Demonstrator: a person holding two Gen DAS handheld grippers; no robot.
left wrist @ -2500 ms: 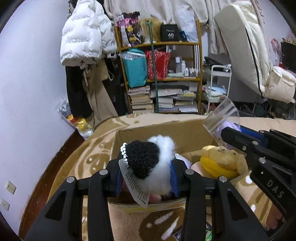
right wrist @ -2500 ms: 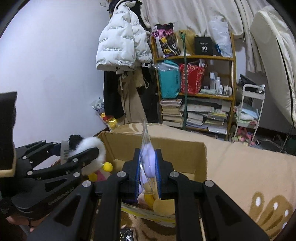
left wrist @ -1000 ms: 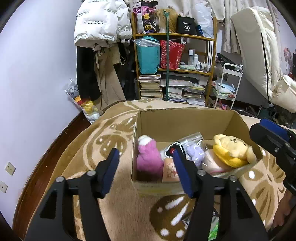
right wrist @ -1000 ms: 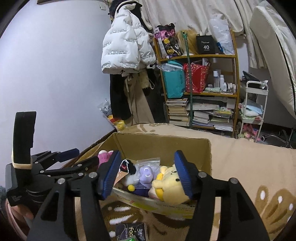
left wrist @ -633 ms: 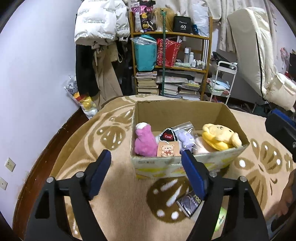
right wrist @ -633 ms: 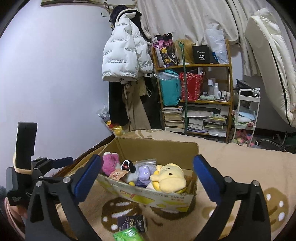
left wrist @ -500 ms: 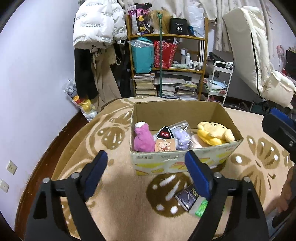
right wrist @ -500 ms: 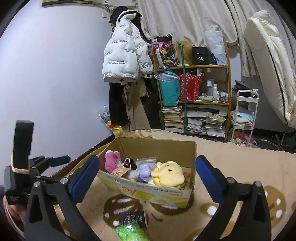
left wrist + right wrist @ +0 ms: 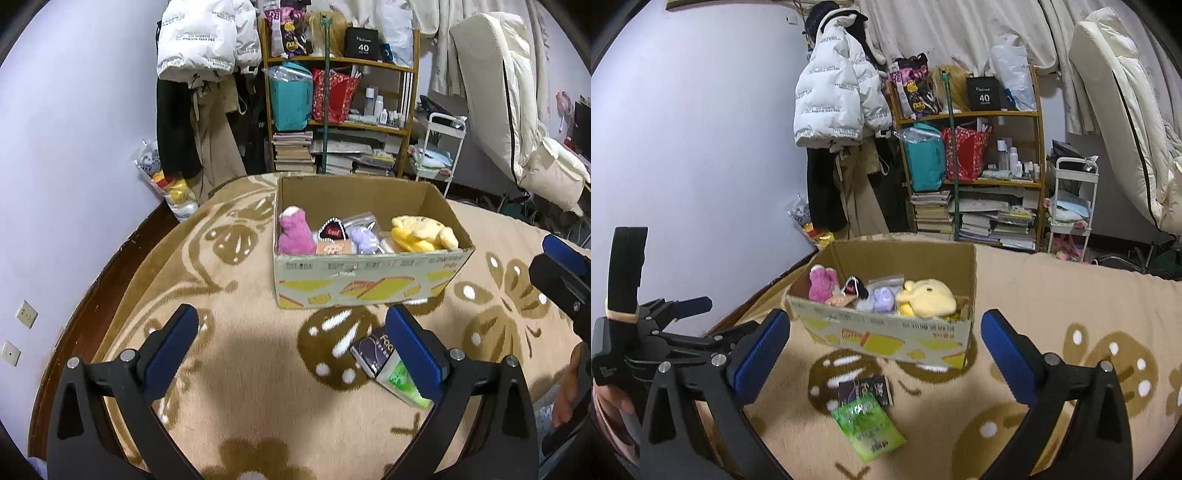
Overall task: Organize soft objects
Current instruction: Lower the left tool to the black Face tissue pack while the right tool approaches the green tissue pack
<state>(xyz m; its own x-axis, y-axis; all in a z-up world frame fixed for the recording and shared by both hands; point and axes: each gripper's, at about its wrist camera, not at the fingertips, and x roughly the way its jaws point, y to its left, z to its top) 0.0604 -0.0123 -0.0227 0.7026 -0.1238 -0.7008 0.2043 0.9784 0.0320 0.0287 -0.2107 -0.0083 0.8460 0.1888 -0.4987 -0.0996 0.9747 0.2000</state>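
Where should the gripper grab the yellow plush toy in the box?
Grab the yellow plush toy from above, across its rounded top, which rises above the cardboard box rim. The box walls block the sides, and the bagged purple toy sits close beside it.

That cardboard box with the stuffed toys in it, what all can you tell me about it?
The open brown cardboard box sits upright on the beige patterned blanket, its top uncovered. Its front wall carries yellow and orange printed shapes and a strip of small lettering. Inside, side by side, lie a pink plush toy, a black tagged plush, a purple plush in a clear bag and a yellow plush toy. Neither open claw touches it.
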